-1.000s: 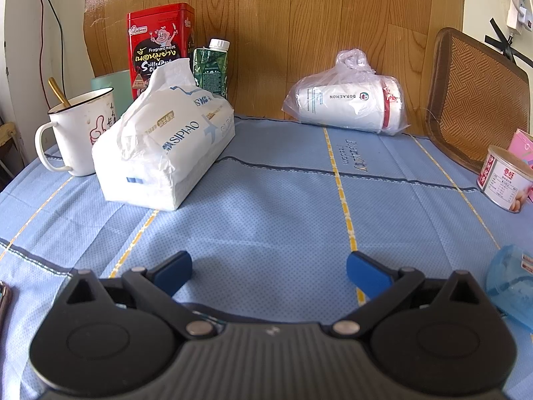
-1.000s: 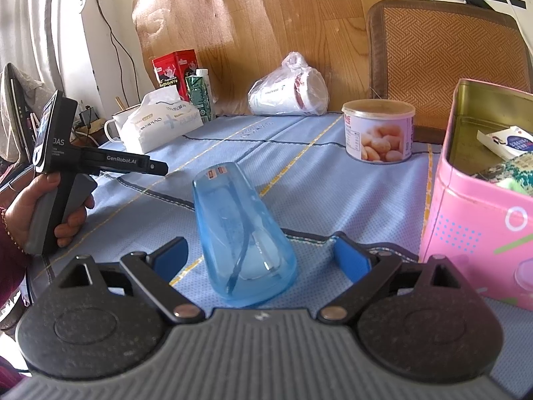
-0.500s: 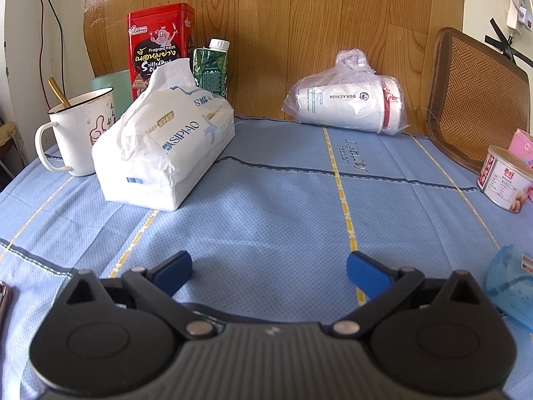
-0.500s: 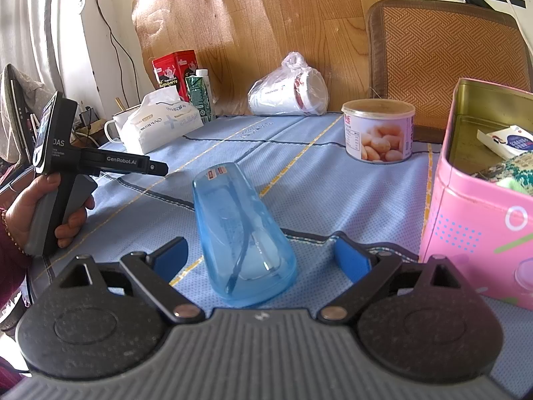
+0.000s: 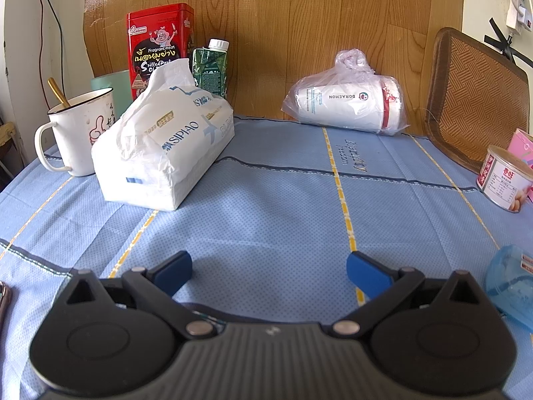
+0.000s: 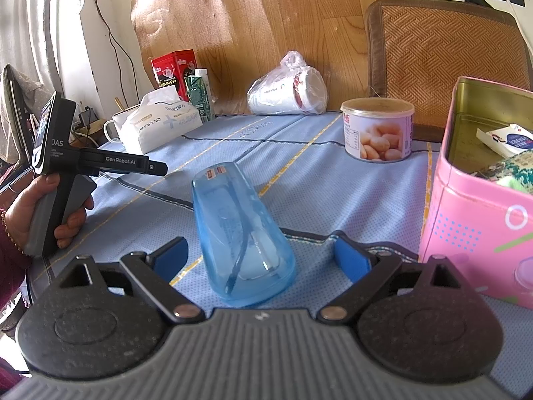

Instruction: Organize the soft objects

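Barely begun, by the look of it; both tools spread wide, gripping nothing. Left tool (image 5: 269, 268) over bare worktop (image 5: 283, 206), tissue pack (image 5: 163, 146) untouched ahead-left; right tool (image 6: 261, 255) straddling blue cup (image 6: 241, 236).

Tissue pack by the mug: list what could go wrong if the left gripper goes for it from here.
1. The tissue pack sits right beside the mug, which holds a spoon; a push from the open left gripper could knock the mug.
2. The pack is soft plastic wrap, so the fingers may pinch only film and let it slip.
3. The carton behind it is tall and narrow and could tip.
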